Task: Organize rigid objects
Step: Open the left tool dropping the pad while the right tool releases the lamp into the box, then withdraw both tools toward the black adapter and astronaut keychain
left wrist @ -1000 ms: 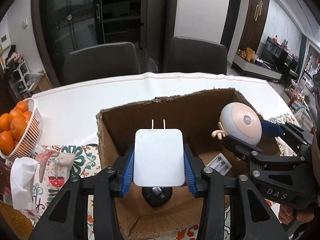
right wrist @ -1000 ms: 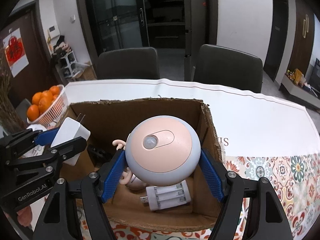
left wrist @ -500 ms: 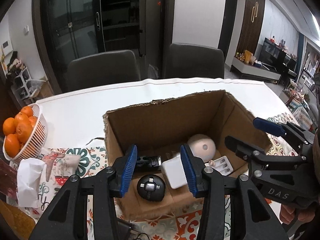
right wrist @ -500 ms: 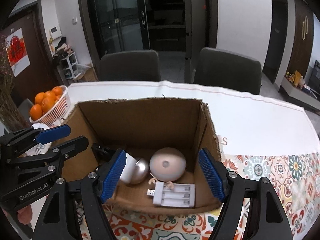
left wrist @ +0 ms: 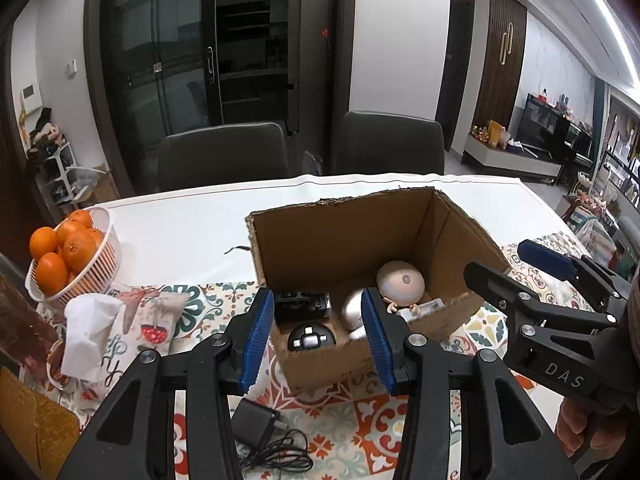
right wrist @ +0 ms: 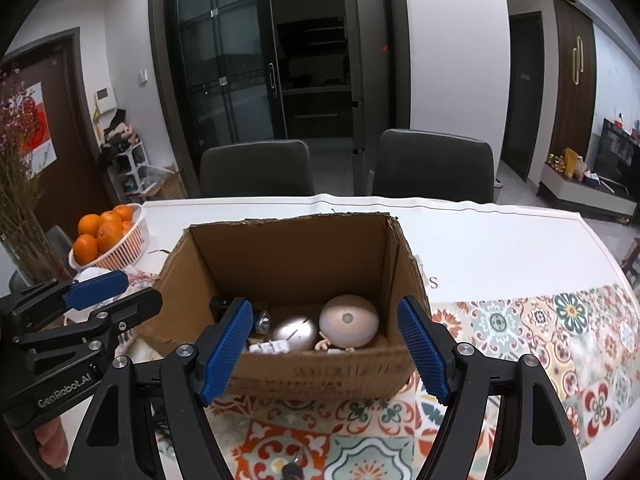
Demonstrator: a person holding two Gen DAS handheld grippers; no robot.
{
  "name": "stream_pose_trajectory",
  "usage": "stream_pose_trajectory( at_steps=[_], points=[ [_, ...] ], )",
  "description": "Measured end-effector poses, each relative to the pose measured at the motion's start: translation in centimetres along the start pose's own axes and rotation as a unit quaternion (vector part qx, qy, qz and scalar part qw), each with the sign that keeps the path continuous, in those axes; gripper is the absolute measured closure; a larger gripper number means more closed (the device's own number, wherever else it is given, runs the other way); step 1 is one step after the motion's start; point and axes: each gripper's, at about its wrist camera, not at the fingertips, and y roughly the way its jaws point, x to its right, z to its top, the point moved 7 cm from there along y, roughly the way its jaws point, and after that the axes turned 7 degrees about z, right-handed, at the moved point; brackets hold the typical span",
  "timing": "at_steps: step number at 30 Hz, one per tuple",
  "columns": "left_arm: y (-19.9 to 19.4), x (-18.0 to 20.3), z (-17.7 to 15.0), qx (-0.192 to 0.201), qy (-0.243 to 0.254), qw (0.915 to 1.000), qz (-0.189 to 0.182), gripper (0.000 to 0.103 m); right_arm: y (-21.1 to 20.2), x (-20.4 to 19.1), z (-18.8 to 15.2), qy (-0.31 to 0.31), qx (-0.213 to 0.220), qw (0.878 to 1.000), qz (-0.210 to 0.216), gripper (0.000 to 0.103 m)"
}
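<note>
An open cardboard box (left wrist: 320,240) (right wrist: 296,372) stands on the table. Inside it lie a pink and grey round toy (left wrist: 400,282) (right wrist: 349,321), a silvery oval object (left wrist: 353,307) (right wrist: 294,333), a black round device (left wrist: 311,336) and a black boxy device (left wrist: 302,304). My left gripper (left wrist: 318,336) is open and empty, held back above the box's near wall. My right gripper (right wrist: 328,354) is open and empty, in front of the box's near wall; it also shows in the left wrist view (left wrist: 516,264).
A black charger with coiled cable (left wrist: 260,428) lies on the patterned runner (left wrist: 352,420) in front of the box. A white basket of oranges (left wrist: 68,256) (right wrist: 108,240) and a tissue pack (left wrist: 92,336) sit at the left. Two dark chairs (left wrist: 224,156) stand behind the table.
Both grippers let go of their objects, the white charger and the round toy, into the box, then drew back and up. The box now looks smaller and farther away.
</note>
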Motion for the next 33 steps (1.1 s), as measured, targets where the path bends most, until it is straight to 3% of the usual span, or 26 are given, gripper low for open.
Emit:
stream_pose_trajectory(
  at_steps=[10,20,33],
  points=[
    [-3.0,-1.9,-2.5,0.014,-0.005,0.9999,0.003,0.055,-2.8,-2.1,-1.6,0.016,0.031,0.999,-0.018,0.027],
    [-5.3,-3.5,-4.6,0.028,0.003,0.9996,0.008,0.048,-4.5,-4.1,-3.9,0.033,0.033,0.999,-0.024,0.027],
    [-6.9,-5.4,-6.8,0.048,0.016,0.9986,0.016,0.033,-5.9,-5.7,-8.0,0.114,0.037,0.992,-0.036,0.027]
  ],
)
